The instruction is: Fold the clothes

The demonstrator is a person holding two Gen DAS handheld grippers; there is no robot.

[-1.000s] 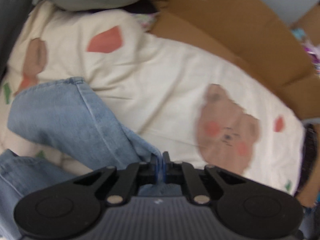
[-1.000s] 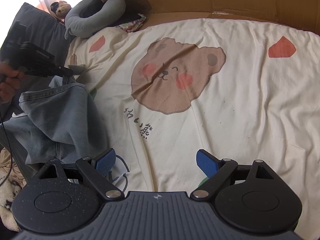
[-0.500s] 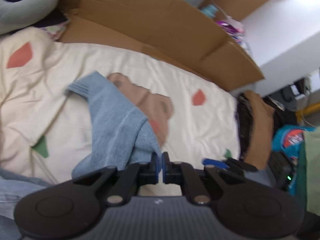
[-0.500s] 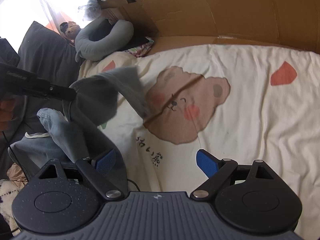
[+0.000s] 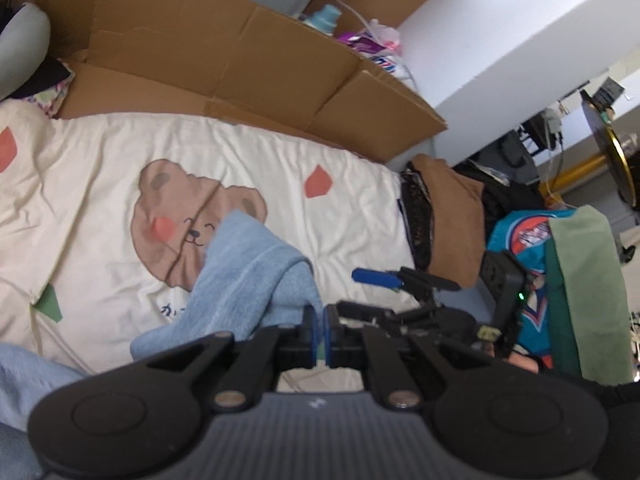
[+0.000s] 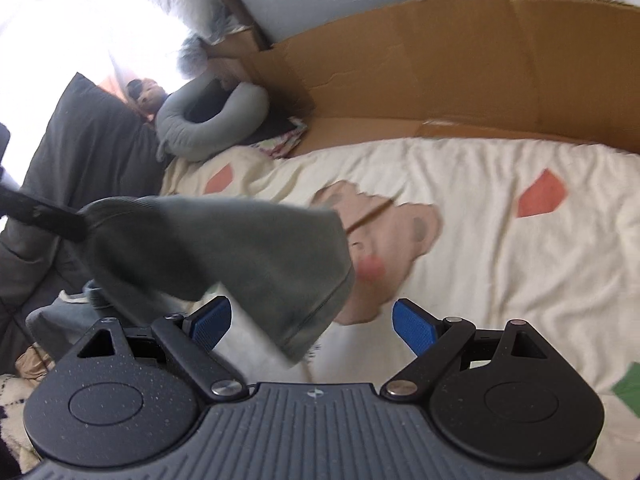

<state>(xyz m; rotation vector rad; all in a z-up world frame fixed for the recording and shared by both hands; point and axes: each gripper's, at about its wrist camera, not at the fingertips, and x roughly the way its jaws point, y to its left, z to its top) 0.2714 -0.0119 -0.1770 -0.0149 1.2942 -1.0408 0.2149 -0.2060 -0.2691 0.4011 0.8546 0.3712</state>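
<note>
Cardboard lines the bed's far edge, and a bear sheet covers it. Our left gripper is pinched tight on a corner of the jeans, which hang off the sheet near its front edge, their length trailing down to the left. Our right gripper is nearer the free hem, which dangles between its fingers; these stand wide, holding nothing.
</note>
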